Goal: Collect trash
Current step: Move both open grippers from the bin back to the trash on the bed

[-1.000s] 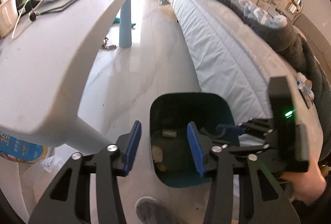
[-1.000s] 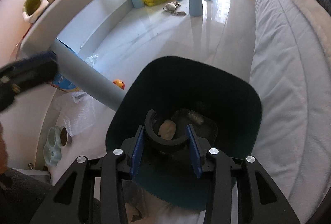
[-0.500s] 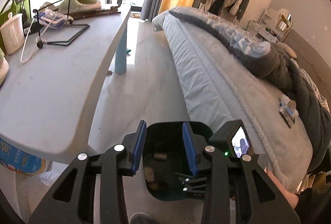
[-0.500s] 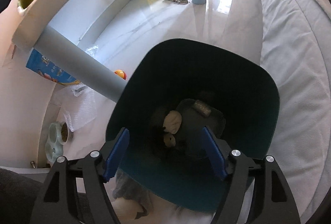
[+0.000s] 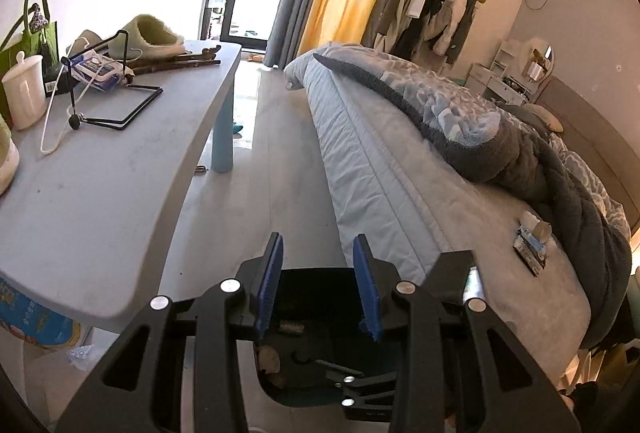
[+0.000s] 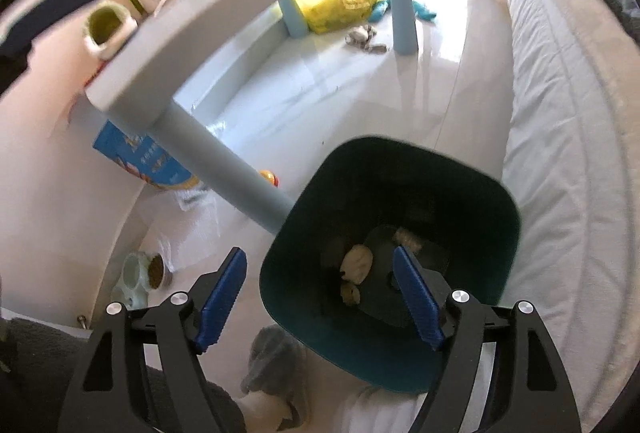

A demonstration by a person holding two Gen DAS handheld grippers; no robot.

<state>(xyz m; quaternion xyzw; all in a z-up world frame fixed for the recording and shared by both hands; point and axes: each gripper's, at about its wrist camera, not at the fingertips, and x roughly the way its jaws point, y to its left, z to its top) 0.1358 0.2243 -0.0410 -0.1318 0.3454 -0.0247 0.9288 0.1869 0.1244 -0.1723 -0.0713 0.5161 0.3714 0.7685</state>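
My right gripper (image 6: 320, 297) hangs above the dark teal plastic waste bin (image 6: 472, 193), its jaws opening with nothing between them; pale scraps of trash (image 6: 357, 265) lie on the bin floor. My left gripper (image 5: 316, 283) is partly spread and empty, over the same bin's rim. I see two risks: either tool clipping the bin's rim and tipping it against the pale blue mattress (image 6: 560, 113), or the left one snagging the grey table edge (image 5: 176, 193) just beside it. Further off, a small packet and roll (image 5: 532, 237) on the bed (image 5: 400, 161) may be next; reaching across could drag the grey fleece blanket (image 5: 500, 145).
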